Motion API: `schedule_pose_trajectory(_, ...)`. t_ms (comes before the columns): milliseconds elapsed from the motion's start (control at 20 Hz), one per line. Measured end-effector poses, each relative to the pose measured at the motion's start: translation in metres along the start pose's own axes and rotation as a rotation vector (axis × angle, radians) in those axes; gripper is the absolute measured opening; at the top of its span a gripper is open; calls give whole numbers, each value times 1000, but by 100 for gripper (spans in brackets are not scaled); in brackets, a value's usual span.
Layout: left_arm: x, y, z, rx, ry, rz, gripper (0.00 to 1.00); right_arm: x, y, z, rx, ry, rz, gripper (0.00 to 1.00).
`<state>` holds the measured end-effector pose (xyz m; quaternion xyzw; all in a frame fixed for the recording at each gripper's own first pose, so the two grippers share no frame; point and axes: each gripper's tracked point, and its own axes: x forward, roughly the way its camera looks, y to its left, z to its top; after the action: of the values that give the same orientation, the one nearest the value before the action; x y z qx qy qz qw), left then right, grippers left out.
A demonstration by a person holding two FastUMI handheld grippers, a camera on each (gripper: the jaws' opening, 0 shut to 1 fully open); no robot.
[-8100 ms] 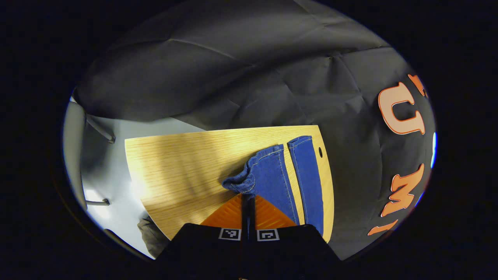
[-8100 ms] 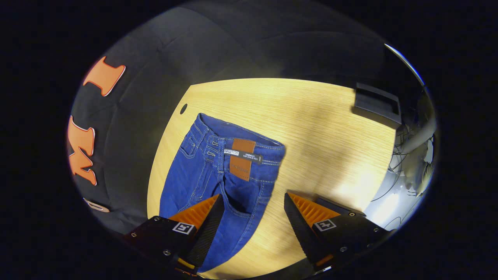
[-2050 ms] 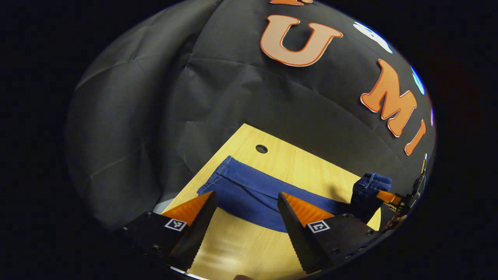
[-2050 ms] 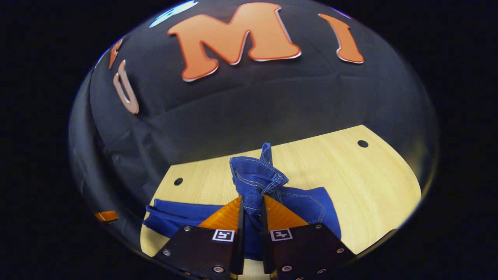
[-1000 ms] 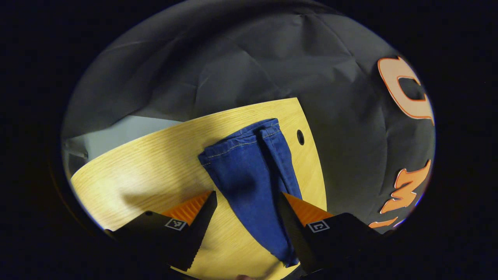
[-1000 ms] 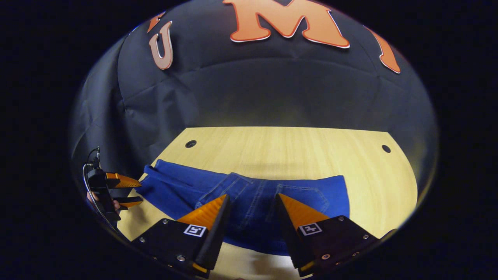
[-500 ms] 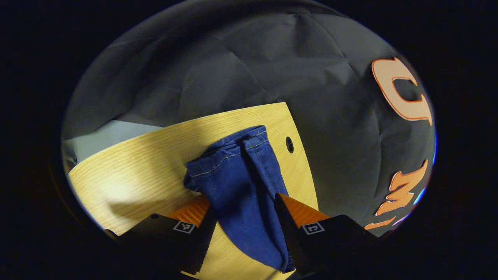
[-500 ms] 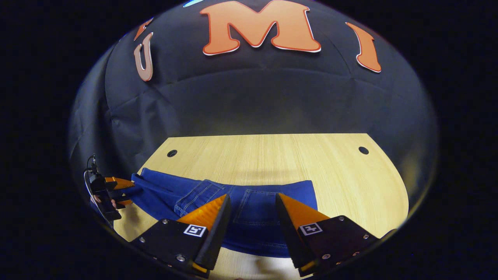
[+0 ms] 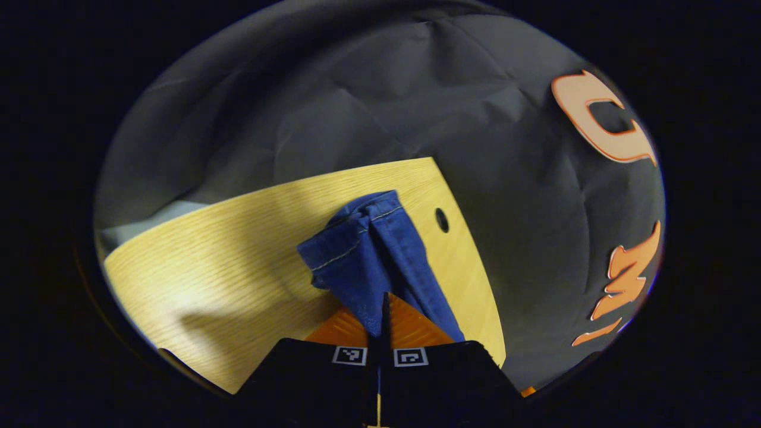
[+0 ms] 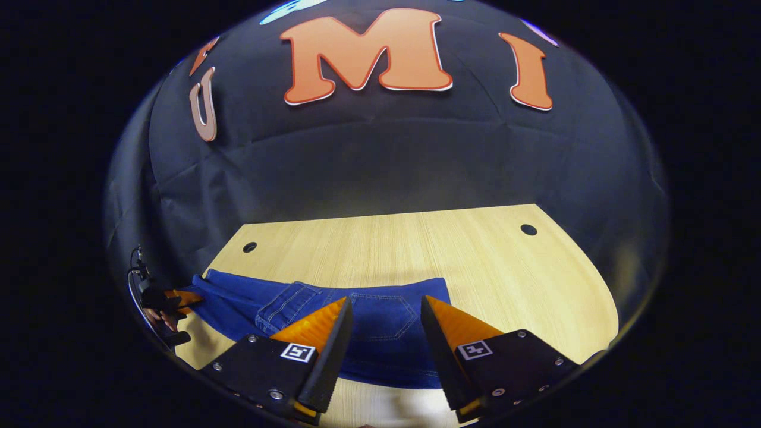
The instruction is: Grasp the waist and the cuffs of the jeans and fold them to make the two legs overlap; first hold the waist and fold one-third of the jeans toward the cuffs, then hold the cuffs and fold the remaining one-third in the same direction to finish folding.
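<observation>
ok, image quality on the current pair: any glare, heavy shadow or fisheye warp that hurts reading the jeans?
Left gripper view: a bright patch on the table with a soft shadow beside it; the jeans are sharp and evenly lit. Right gripper view: the table edge bows from fisheye warp, a glare patch sits at the bottom between the jaws, and the jeans read clearly, stitching visible.

Left gripper: black body, two square black-and-white fiducial tags side by side. Right gripper: black finger mounts, one tag each, silver screws (ribbed wedge-shaped pads). Thin cable looped behind the far gripper.
</observation>
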<state>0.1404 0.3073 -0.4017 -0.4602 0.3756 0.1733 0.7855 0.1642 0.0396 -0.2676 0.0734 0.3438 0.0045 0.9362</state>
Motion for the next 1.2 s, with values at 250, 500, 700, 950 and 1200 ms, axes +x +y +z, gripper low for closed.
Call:
schedule_pose_trajectory(250,-34,-51,9,153,-71,-91,2,-15,-13,17,19,-56,-4,72)
schedule_pose_trajectory(500,-64,-109,3,236,-120,-188,2,-32,-28,27,14,-97,1,72)
schedule_pose_trajectory(700,-85,-168,-19,335,-130,-267,2,-45,-47,37,32,-133,-3,72)
schedule_pose_trajectory(950,-102,-244,-74,448,-85,-382,2,-58,-76,43,67,-168,-15,72)
schedule_pose_trajectory(1200,-101,-299,-144,579,-16,-432,2,-72,-109,46,99,-195,-38,72)
